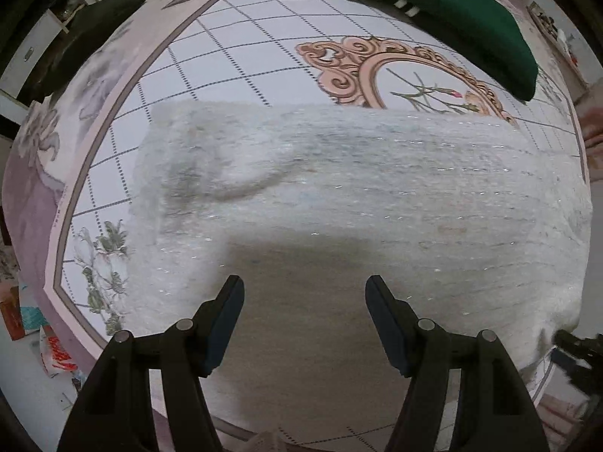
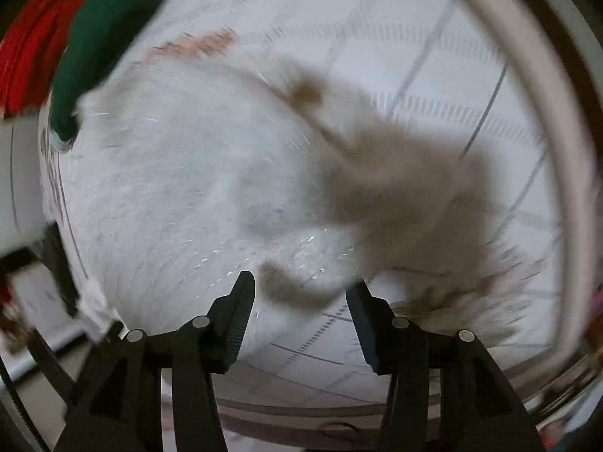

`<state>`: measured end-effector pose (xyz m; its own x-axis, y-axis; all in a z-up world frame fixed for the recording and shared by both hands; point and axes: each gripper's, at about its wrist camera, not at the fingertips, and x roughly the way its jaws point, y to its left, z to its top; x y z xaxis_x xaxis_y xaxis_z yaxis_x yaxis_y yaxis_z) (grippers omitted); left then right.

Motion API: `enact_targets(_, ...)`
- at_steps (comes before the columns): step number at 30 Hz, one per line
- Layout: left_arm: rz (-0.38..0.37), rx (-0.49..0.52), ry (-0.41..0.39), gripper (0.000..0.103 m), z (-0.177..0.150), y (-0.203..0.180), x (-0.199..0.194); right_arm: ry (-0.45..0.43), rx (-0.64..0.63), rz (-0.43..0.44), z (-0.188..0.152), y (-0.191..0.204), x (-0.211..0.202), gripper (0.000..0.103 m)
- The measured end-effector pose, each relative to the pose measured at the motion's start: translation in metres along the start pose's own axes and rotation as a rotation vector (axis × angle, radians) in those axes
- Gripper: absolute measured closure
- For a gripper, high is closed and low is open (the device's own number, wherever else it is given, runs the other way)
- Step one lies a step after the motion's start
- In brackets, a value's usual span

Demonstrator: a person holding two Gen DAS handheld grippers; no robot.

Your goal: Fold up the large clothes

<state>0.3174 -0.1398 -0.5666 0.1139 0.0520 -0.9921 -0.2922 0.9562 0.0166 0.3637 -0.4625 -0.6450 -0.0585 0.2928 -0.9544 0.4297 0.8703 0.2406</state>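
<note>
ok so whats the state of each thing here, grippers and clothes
left gripper: open, empty, over the white sweater
right gripper: open, empty, view blurred
white sweater: spread flat on the bed, a sleeve folded across it
green garment: folded, lying beyond the sweater
red garment: beside the green one, too blurred to tell more
bedspread: laid flat under the clothes
</note>
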Motion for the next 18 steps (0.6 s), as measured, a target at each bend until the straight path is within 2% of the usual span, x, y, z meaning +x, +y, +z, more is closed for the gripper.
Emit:
enact_targets(3, 0.005, 0.012, -0.007, 0.038, 0.005, -0.005, 0.006, -0.086, -0.115, -0.016, 0.011, 0.035, -0.03, 0.048)
enact_targets(7, 0.02, 0.006, -0.02, 0.038, 0.017, -0.004, 0.015, -0.149, -0.252, 0.019, 0.042, 0.082, -0.029, 0.048)
enact_targets(8, 0.025, 0.002, -0.022, 0.038, 0.02, -0.003, 0.018, -0.153, -0.276, 0.022, 0.053, 0.08, -0.033, 0.048)
enact_targets(10, 0.027, -0.008, -0.019, 0.038, 0.023, -0.001, 0.025, -0.192, -0.323, -0.02, 0.07, 0.103, -0.017, 0.055)
enact_targets(12, 0.015, -0.022, -0.008, 0.038, 0.026, 0.003, 0.035, -0.192, -0.339, -0.047, 0.086, 0.121, 0.006, 0.072)
enact_targets(13, 0.005, -0.026, 0.0, 0.037, 0.027, 0.004, 0.039, -0.185, -0.347, -0.072, 0.096, 0.126, 0.02, 0.072)
enact_targets(14, -0.003, -0.031, 0.004, 0.031, 0.027, 0.006, 0.045, -0.161, -0.35, -0.091, 0.105, 0.126, 0.037, 0.072)
enact_targets(15, -0.001, -0.033, 0.001, 0.022, 0.028, 0.007, 0.049, -0.092, -0.342, -0.102, 0.114, 0.124, 0.058, 0.072)
enact_targets(16, 0.01, -0.031, -0.007, 0.017, 0.028, 0.008, 0.053, -0.059, -0.316, -0.091, 0.118, 0.119, 0.065, 0.072)
enact_targets(18, 0.008, -0.045, -0.028, 0.002, 0.03, 0.013, 0.06, -0.035, -0.278, -0.057, 0.126, 0.117, 0.057, 0.072)
